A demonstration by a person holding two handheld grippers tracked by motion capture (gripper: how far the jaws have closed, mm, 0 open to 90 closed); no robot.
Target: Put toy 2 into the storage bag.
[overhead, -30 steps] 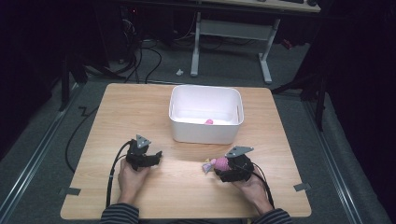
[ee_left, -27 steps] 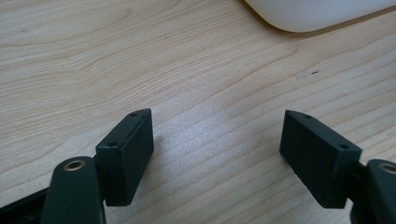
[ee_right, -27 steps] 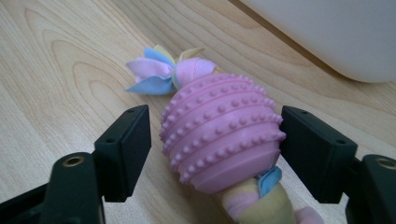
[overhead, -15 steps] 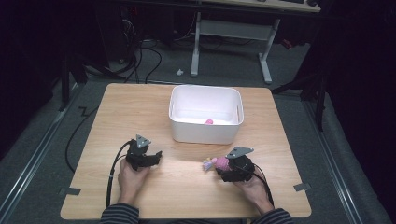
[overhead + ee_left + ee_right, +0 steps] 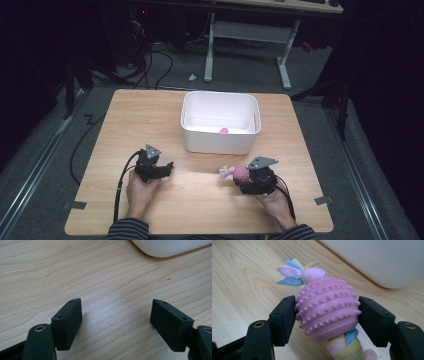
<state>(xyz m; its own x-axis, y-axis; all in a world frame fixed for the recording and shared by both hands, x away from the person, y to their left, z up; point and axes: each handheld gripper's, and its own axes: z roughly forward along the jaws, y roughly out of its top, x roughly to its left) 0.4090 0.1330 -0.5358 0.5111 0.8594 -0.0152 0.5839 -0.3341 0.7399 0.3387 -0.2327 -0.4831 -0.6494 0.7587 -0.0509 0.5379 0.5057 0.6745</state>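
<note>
Right gripper view showed the right gripper (image 5: 327,320) clamped on a pink studded toy (image 5: 328,316), fabric tufts beyond its jaws and the white bin (image 5: 384,260) ahead. Judged from this, the pick-up was done and the drop into the bin remained. One small pink item (image 5: 223,130) already lay inside, too small to identify. The left gripper (image 5: 116,323) stood wide, holding nothing.
</note>
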